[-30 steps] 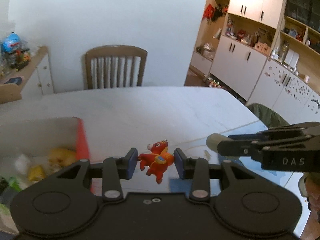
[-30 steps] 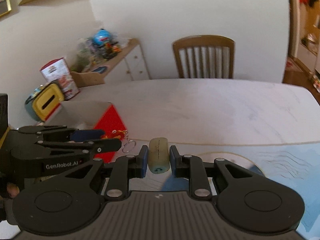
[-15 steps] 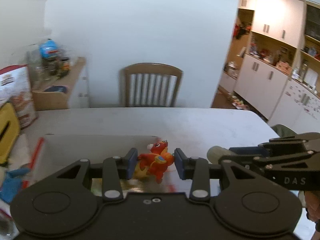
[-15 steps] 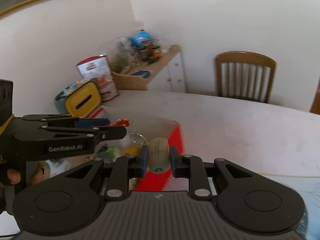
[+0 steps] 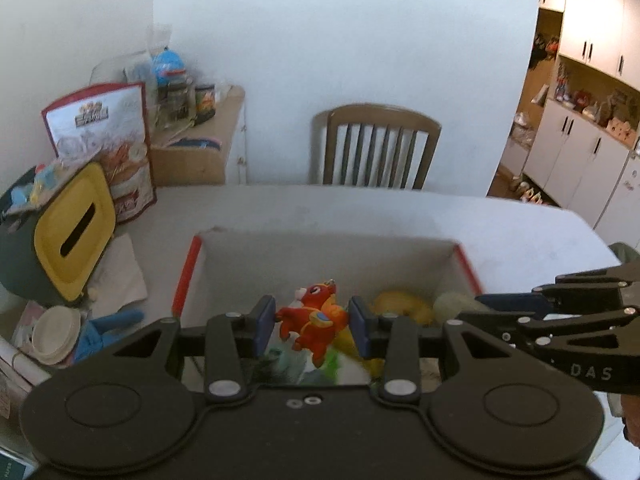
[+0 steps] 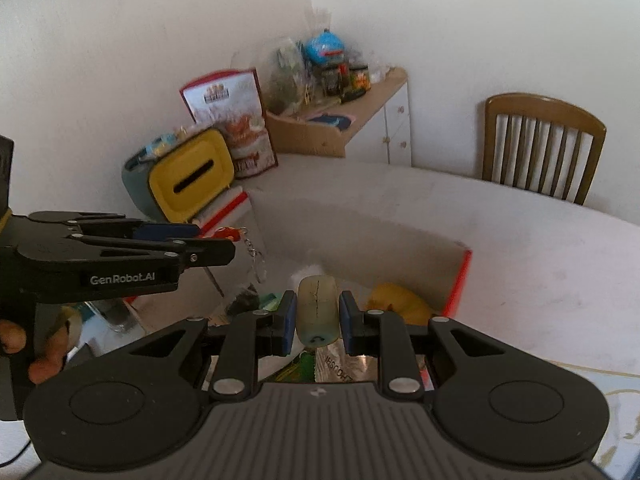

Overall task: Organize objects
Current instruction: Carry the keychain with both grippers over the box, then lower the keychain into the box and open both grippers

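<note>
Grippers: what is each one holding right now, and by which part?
Left hand-held gripper pinches the red-orange toy keychain across its body. Right hand-held gripper clamps the pale yellowish cylinder by its sides.

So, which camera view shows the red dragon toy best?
The left wrist view shows the red dragon toy best: its whole body, held in the left tool above the box. The right wrist view shows only a red sliver and the keychain, behind the left tool.
</note>
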### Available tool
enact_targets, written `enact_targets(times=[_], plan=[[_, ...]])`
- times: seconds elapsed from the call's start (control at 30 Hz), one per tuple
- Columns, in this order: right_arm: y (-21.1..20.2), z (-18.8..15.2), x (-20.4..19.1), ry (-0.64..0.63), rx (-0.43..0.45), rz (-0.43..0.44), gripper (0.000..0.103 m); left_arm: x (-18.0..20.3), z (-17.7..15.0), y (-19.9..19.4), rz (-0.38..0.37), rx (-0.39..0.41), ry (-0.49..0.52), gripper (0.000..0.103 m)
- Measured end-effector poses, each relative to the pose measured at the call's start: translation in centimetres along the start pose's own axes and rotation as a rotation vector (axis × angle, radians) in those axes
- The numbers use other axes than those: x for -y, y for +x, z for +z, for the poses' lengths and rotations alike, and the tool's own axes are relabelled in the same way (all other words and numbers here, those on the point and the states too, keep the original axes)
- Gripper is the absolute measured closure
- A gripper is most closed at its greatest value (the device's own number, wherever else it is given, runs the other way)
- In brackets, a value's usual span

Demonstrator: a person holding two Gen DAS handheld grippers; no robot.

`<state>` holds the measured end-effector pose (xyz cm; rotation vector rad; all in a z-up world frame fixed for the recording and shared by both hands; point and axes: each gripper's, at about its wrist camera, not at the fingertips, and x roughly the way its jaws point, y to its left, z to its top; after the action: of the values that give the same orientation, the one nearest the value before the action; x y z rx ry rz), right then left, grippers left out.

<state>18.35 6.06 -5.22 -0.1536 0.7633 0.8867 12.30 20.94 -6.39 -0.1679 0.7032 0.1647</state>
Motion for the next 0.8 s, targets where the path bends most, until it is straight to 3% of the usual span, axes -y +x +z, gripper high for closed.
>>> enact_targets(times=[0.43,0.8], plan=[[4.9,-3.3,-1.4,-0.058,-0.129,-0.012,0.081,-0.8,-3.6,3.8,-0.015,-0.131,0.022,0.064],[5.4,-4.1,-2.0,-0.063,-0.176,-0.013,0.081,-1.1,-4.3,4.8,-0.018,-0.199,0.007,0.064]])
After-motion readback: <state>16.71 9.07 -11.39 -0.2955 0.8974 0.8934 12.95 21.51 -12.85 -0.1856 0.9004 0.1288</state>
